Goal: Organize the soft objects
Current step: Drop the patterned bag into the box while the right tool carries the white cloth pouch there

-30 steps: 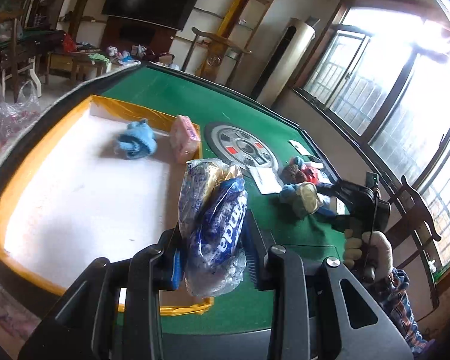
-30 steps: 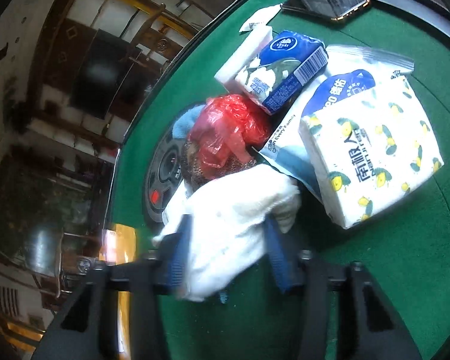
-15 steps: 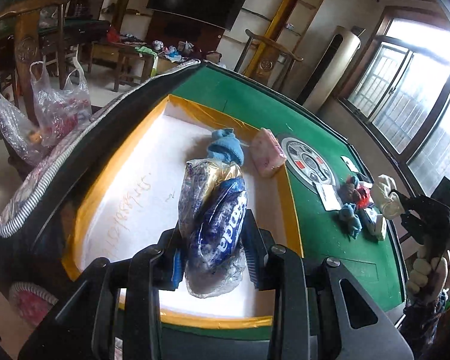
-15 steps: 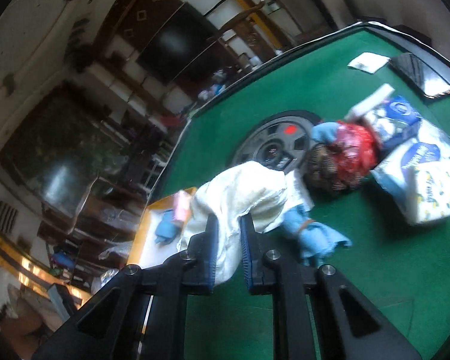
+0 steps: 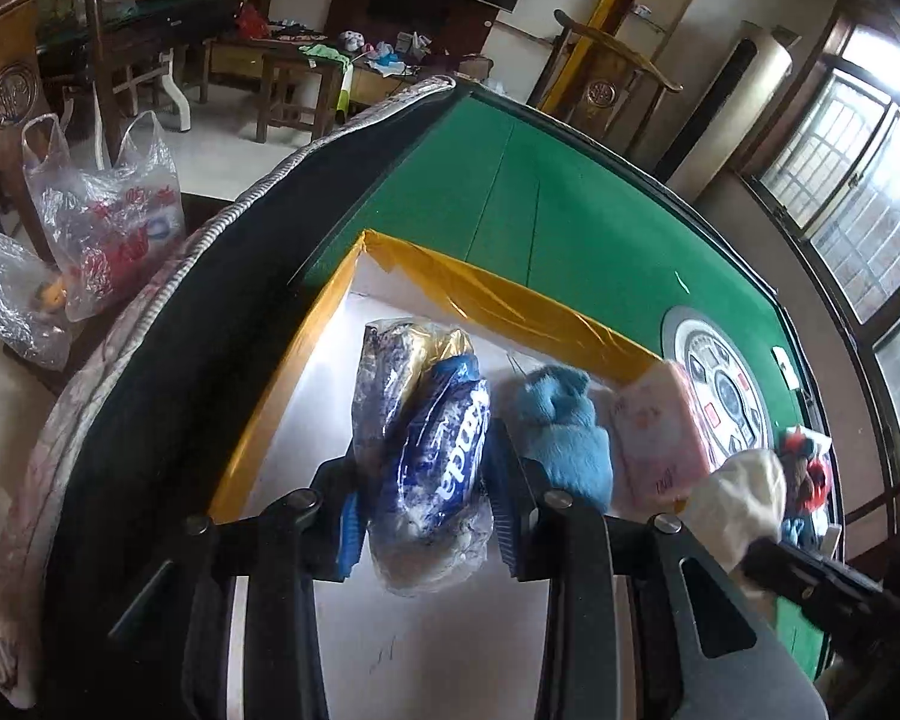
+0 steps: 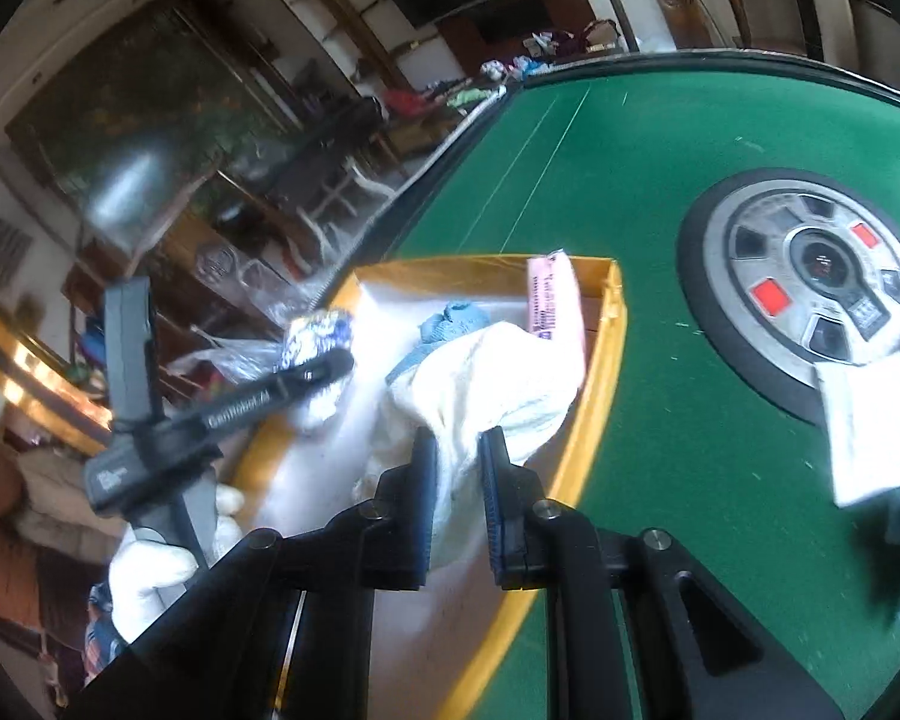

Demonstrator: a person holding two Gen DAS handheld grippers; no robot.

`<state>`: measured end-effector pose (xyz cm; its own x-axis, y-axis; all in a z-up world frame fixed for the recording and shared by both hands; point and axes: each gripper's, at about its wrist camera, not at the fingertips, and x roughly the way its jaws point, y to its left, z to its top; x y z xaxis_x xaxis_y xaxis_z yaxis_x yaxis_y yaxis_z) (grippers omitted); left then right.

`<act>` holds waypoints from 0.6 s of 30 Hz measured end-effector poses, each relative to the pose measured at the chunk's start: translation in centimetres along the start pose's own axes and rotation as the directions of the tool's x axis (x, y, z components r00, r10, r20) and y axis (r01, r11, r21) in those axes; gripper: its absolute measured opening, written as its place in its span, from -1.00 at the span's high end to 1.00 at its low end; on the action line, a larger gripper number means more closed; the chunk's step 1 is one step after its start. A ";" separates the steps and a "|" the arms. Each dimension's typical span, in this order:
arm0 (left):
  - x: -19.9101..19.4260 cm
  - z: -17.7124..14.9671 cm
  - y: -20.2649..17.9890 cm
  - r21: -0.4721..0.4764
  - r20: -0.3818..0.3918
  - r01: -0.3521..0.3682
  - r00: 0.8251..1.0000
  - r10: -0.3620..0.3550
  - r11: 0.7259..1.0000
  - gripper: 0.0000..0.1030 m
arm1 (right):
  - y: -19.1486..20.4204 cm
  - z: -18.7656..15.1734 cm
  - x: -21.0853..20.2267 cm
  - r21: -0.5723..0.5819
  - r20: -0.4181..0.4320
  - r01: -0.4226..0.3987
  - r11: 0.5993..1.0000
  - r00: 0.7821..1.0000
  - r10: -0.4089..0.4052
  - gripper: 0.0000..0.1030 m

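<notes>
My left gripper (image 5: 423, 468) holds a blue-and-white plastic packet (image 5: 432, 414) over the white tray with a yellow taped rim (image 5: 510, 306). Its jaws are opening, but the pads still touch the packet. Just right of it in the tray lie a blue fluffy cloth (image 5: 561, 432) and a pink tissue pack (image 5: 660, 438). My right gripper (image 6: 459, 450) is shut on a white cloth (image 6: 492, 372) above the tray's near right rim (image 6: 606, 360). The right wrist view also shows the blue cloth (image 6: 456, 318), the pink pack (image 6: 552, 300) and the packet (image 6: 318, 336).
The tray sits on a green felt table with a round grey dial (image 6: 810, 276) at its centre. A sheet of paper (image 6: 870, 432) and a pile of other soft things (image 5: 804, 480) lie beyond the dial. Plastic bags (image 5: 102, 216) stand on the floor to the left.
Both grippers have swung over to the tray. The left one carried the packet to beside the blue cloth. The right one closed on the white cloth and lifted it off the pile.
</notes>
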<state>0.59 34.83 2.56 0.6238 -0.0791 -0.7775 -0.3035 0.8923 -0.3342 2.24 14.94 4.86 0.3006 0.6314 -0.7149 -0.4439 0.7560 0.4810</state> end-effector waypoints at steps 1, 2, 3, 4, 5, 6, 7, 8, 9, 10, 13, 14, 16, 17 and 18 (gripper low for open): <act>0.5 0.4 0.2 -0.010 -0.001 -0.001 1.000 0.001 1.000 0.35 | 0.1 0.4 1.0 -0.008 -0.006 0.024 1.000 1.000 -0.024 0.74; 1.0 0.7 0.7 -0.025 -0.004 -0.002 1.000 0.002 1.000 0.35 | 0.2 0.7 1.8 -0.024 -0.006 0.050 0.998 0.999 -0.050 0.72; 1.3 0.9 1.0 -0.036 -0.008 0.001 1.000 -0.001 0.999 0.33 | 0.4 1.0 2.3 -0.045 0.000 0.069 0.997 0.998 -0.069 0.71; 1.3 1.1 1.0 -0.034 -0.002 -0.002 1.000 0.002 0.999 0.15 | 0.6 1.1 2.8 -0.066 0.005 0.089 0.994 0.996 -0.089 0.67; 1.1 1.2 1.1 -0.032 0.001 0.013 1.000 -0.013 0.999 -0.05 | 0.8 1.2 3.0 -0.083 0.004 0.099 0.992 0.995 -0.099 0.65; 0.8 1.2 1.1 -0.033 0.002 0.038 0.999 -0.038 0.999 -0.11 | 1.2 1.0 2.9 -0.097 0.002 0.100 0.990 0.995 -0.100 0.56; 0.4 1.2 1.1 -0.033 0.007 0.051 0.999 -0.051 0.998 -0.13 | 1.4 1.0 2.8 -0.108 0.002 0.097 0.989 0.995 -0.097 0.44; -0.1 1.1 1.0 -0.031 0.017 0.049 0.999 -0.049 0.998 -0.13 | 1.8 1.0 2.6 -0.112 0.007 0.093 0.989 0.996 -0.093 0.38; -0.7 0.8 0.9 -0.027 0.031 0.039 0.999 -0.038 0.999 -0.13 | 1.9 0.9 2.2 -0.114 0.019 0.085 0.990 0.996 -0.084 0.28; -1.1 0.5 0.8 -0.026 0.045 0.029 0.999 -0.028 0.999 -0.13 | 1.8 0.8 1.7 -0.112 0.033 0.077 0.991 0.997 -0.074 0.20; -2.2 -1.4 0.7 -0.052 0.073 0.018 0.997 -0.014 0.998 -0.13 | 1.3 0.1 0.2 -0.107 0.076 0.053 0.993 0.996 -0.045 0.09; -2.2 -2.1 0.6 -0.060 0.065 0.027 0.998 -0.023 0.998 -0.13 | 1.0 0.0 -0.1 -0.106 0.089 0.058 0.993 0.995 -0.049 0.06; -1.8 -3.2 0.5 -0.071 0.034 0.035 0.999 -0.032 0.997 -0.13 | 0.7 -0.6 -0.9 -0.103 0.106 0.065 0.993 0.993 -0.054 0.00; -1.4 -3.6 0.3 -0.065 0.003 0.032 0.999 -0.032 0.997 -0.13 | 0.5 -1.0 -1.3 -0.103 0.106 0.065 0.993 0.993 -0.054 0.00; -1.2 -3.8 0.2 -0.059 -0.025 0.032 0.999 -0.033 0.998 -0.13 | 0.3 -1.3 -1.7 -0.104 0.106 0.064 0.993 0.993 -0.053 0.00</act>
<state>-2.93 33.37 1.40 0.6150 -0.1199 -0.7793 -0.3256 0.8616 -0.3895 0.51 13.86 5.59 0.4116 0.6053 -0.6813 -0.5089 0.7729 0.3791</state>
